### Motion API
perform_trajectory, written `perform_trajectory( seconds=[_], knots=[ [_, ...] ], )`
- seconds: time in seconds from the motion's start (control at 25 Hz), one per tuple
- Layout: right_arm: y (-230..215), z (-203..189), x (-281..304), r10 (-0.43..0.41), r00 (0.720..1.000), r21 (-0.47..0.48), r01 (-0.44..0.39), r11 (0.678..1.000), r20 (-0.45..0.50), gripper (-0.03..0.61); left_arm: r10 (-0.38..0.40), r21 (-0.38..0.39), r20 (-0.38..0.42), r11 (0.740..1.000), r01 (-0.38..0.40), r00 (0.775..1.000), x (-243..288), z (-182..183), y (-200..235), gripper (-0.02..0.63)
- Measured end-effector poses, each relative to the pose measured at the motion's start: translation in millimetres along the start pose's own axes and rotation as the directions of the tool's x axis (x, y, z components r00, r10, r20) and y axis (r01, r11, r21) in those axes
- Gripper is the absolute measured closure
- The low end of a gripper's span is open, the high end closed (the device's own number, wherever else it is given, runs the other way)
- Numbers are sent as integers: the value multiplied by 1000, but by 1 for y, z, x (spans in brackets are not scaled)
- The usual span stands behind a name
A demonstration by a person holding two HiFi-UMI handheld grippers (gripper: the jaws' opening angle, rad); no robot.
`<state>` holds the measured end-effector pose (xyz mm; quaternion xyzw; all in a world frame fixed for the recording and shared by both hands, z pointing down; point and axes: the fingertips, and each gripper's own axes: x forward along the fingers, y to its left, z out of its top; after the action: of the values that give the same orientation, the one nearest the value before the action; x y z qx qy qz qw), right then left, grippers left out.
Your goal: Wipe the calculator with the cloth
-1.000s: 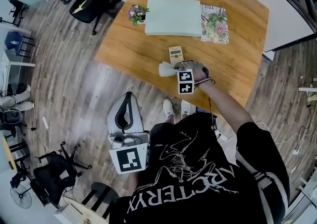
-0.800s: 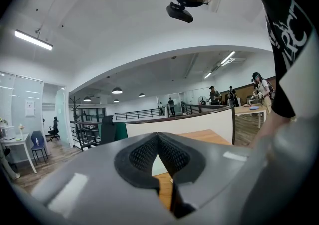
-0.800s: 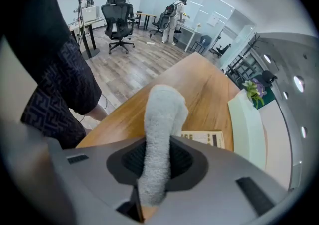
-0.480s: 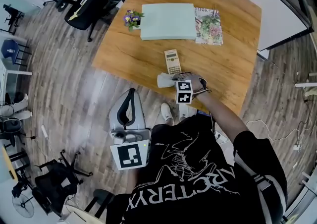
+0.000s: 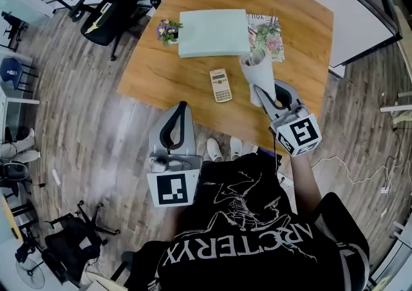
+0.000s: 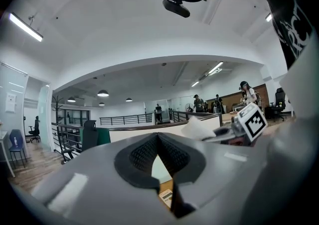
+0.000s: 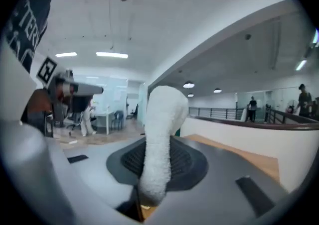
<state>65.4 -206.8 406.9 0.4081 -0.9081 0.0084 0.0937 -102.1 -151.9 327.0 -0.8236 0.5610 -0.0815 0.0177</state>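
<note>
White cloth, upright, is pinched by right gripper; left gripper jaws closed, empty; calculator lies lengthwise away from person.

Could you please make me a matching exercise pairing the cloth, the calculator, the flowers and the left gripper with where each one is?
Things:
1. cloth
2. calculator
3. flowers
4. left gripper

Places:
A. at the table's near edge, shut and empty
B. lying flat on the table
C. clamped in the right gripper, held up
D. beside the pale green box

Pairs: 1-C, 2-B, 3-D, 4-A.
</note>
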Motion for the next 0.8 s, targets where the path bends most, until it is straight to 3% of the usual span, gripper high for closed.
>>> perform_trajectory(
  seconds=[0.12, 0.24, 0.8],
  knots=[
    [-20, 55, -30, -122, 978, 26, 120, 992, 167, 489, -4, 1, 20, 1000, 4, 1000, 5, 6, 0, 606],
    [-26, 80, -46, -194, 949, 44, 189, 981, 250, 489, 10, 6, 27, 1000, -10, 1000, 4, 9, 5, 605],
    [-11, 87, -31, -147, 958, 36, 143, 989, 245, 489, 56, -1, 106, 998, -56, 993, 6, 21, 28, 605]
  ],
)
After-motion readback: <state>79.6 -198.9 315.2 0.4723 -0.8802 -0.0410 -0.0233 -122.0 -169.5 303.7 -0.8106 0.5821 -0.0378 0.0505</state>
